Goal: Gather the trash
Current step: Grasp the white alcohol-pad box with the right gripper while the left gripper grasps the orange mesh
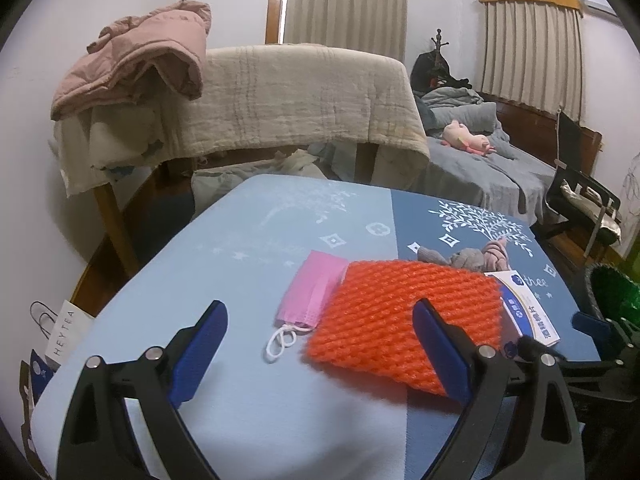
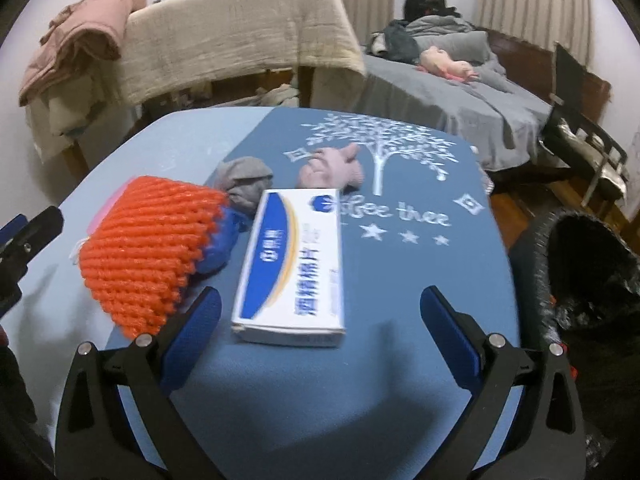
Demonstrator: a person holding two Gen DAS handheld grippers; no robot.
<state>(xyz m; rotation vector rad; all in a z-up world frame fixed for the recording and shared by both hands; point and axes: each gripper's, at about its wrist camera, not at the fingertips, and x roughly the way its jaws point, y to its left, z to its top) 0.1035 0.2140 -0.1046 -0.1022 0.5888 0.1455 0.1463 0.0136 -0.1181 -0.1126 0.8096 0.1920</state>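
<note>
- The left gripper (image 1: pixel 320 344) hangs over the table with jaws spread wide and empty; the orange foam net (image 1: pixel 404 320) lies just ahead, its near edge touching or hidden behind the right-hand jaw.
- A pink face mask (image 1: pixel 310 292) sits ahead between the jaws, tucked against the net's left side, its white ear loop trailing toward the gripper.
- The right gripper (image 2: pixel 322 320) is likewise wide open, holding nothing; the white-and-blue box (image 2: pixel 292 264) lies flat between its jaws, just ahead.
- Beyond the box rest a grey balled cloth (image 2: pixel 244 180) and a pink balled cloth (image 2: pixel 332 168).
- The blue tablecloth (image 2: pixel 400 280) bears a white tree print.
- A black-lined bin (image 2: pixel 592 264) stands right of the jaws, off the table.
- Farther out: a grey bed (image 2: pixel 460 100) and a draped beige blanket (image 1: pixel 288 96).
</note>
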